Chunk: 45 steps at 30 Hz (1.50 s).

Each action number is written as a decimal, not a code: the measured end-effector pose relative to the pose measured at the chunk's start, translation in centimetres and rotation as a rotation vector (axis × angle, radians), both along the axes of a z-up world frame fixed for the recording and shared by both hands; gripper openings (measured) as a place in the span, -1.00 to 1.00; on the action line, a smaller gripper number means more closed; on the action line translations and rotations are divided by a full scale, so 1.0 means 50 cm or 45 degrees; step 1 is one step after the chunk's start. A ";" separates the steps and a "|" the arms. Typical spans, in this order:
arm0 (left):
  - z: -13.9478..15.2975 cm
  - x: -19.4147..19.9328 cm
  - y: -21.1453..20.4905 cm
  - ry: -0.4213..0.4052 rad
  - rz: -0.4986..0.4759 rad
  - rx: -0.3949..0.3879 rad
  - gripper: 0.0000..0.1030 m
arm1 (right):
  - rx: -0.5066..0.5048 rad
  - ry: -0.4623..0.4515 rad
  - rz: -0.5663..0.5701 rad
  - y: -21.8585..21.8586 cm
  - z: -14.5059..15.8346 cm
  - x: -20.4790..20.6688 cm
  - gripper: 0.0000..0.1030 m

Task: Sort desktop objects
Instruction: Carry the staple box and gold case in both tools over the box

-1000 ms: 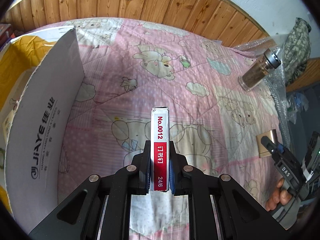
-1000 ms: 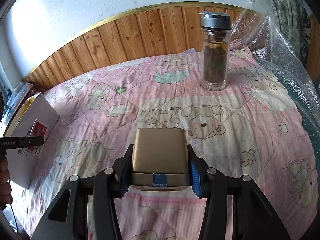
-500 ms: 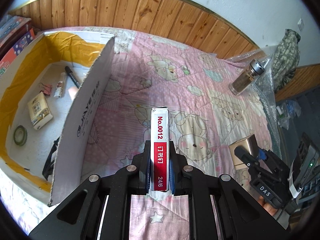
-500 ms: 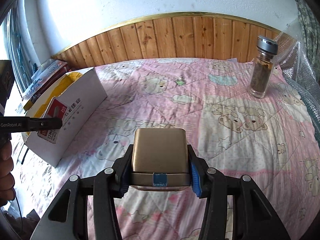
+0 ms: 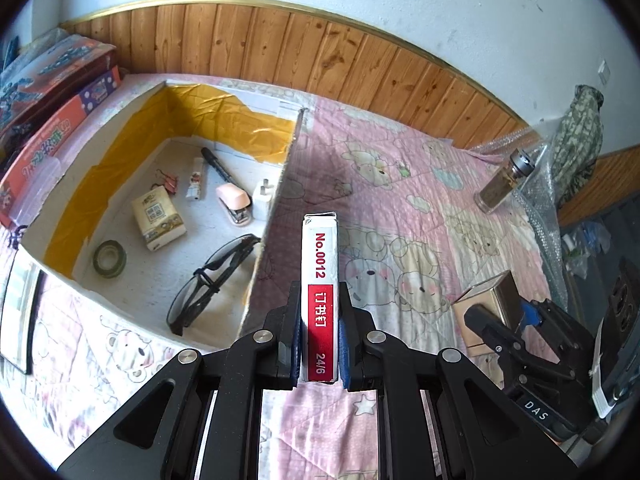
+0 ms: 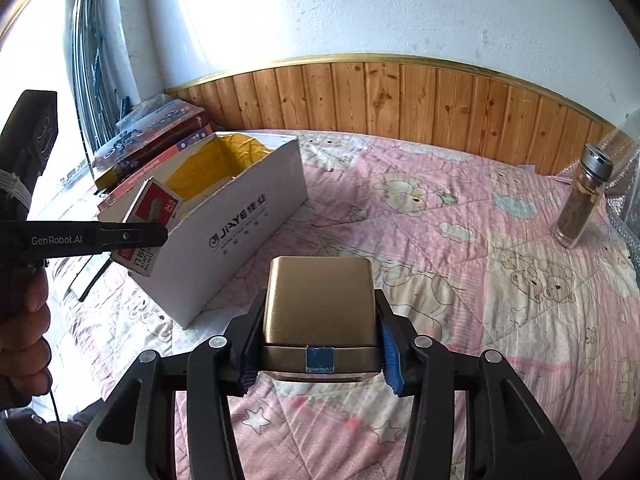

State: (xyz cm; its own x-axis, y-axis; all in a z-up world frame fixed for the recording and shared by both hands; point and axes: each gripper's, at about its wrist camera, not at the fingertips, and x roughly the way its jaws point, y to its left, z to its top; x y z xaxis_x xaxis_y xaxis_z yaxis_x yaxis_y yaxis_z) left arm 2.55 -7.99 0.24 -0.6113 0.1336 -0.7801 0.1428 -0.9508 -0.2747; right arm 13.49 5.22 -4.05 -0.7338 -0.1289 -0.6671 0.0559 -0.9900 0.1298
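My left gripper [image 5: 319, 344] is shut on a red and white staple box [image 5: 320, 280] marked No.0012, held above the near right wall of the white cardboard box [image 5: 276, 216]. In the right wrist view the staple box [image 6: 150, 224] hangs over the cardboard box [image 6: 240, 232] edge. My right gripper [image 6: 320, 344] is shut on a gold tin [image 6: 320, 308], held above the pink quilt; it shows in the left wrist view [image 5: 486, 304] too. The cardboard box holds glasses [image 5: 212, 276], a pink stapler [image 5: 234, 202], a tissue pack [image 5: 158, 222], a tape roll [image 5: 109, 258], a pen [image 5: 218, 168] and a white charger plug [image 5: 264, 194].
A glass jar with a metal lid [image 5: 504, 182] stands on the quilt at the far right, also in the right wrist view [image 6: 582, 200]. Colourful boxes [image 5: 52, 100] are stacked left of the cardboard box. Bubble wrap [image 5: 540, 208] lies at the bed's right edge. A wood-panelled wall [image 6: 400, 100] runs behind.
Both grippers have risen and swung left toward the cardboard box. Its inside now shows in the left view. Both holds are unchanged.
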 end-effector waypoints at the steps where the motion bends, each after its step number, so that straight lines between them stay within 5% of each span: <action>1: 0.002 0.007 -0.008 0.006 0.004 0.001 -0.73 | 0.003 0.005 0.014 -0.012 0.007 -0.001 -0.04; 32: 0.014 0.079 -0.254 0.049 0.190 0.083 -0.73 | 0.096 0.083 0.345 -0.297 0.121 -0.110 -0.04; 45: -0.015 0.028 -0.345 -0.062 0.213 0.178 -0.73 | 0.102 0.016 0.452 -0.362 0.114 -0.218 -0.04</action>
